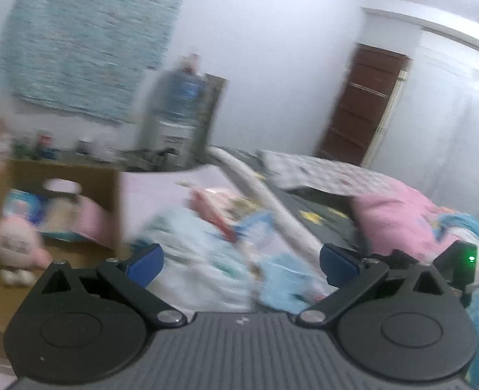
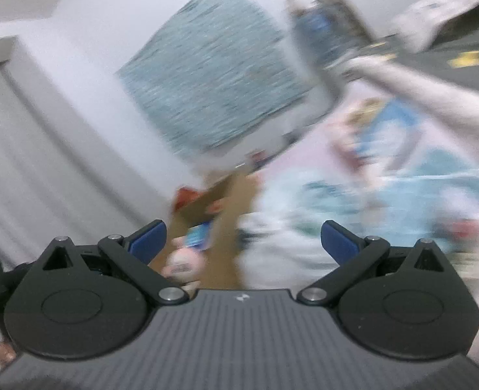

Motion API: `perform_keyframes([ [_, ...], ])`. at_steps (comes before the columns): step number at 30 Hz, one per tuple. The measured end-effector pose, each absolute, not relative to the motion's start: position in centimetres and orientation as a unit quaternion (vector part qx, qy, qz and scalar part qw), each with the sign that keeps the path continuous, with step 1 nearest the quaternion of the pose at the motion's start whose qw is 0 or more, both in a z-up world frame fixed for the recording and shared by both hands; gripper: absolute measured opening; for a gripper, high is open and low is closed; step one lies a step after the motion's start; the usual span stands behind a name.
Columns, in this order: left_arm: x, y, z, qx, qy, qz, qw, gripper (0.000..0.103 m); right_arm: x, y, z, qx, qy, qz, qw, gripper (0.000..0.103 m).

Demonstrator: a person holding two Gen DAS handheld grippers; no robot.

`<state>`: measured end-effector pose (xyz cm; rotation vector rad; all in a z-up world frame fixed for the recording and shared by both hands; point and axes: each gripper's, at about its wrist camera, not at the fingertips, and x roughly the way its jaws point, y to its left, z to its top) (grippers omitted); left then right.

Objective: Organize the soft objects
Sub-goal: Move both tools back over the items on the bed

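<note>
Across both wrist views heavy blur smears nearly everything. From the left wrist, the left claw stands spread wide with nothing between its blue pads. Beyond it lies a pale blue and white heap of soft fabric on the bed, its print unreadable. A pink pillow sits further right on the bed, partly covered by a patterned cloth. At far left a pink and white plush toy rests on the brown floor by a wooden cabinet, its face too smeared to read. Small items on top of the cabinet cannot be told apart.

From the right wrist, the tilted picture shows the right claw also spread, empty between its pads. The same plush toy is half hidden behind the left finger. The fabric heap fills the right side, cut off at the edge. A teal wall hanging is streaked.
</note>
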<state>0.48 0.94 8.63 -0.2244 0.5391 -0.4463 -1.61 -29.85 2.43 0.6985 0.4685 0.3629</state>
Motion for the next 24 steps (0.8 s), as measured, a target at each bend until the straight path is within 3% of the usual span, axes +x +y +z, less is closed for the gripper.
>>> perform_keyframes([
  [5,-0.4,-6.2,5.2,-0.053,0.269,-0.245,0.93,0.103,-5.7,-37.4,-0.7,0.373,0.216,0.101,0.897,0.102],
  [13,1.0,-15.1,-1.6,-0.001,0.354,-0.267,0.896,0.101,-5.9,-41.1,-5.1,0.385,0.241,0.074,0.888,0.102],
  [17,2.8,-16.4,-4.0,-0.007,0.383,-0.258,0.887,0.092,-4.2,-41.8,-6.0,0.386,0.252,0.085,0.883,0.101],
  [24,10.1,-15.9,-7.4,-0.114,0.461,-0.21,0.855,0.071,-1.7,-42.1,-7.7,0.411,0.27,0.098,0.865,0.096],
])
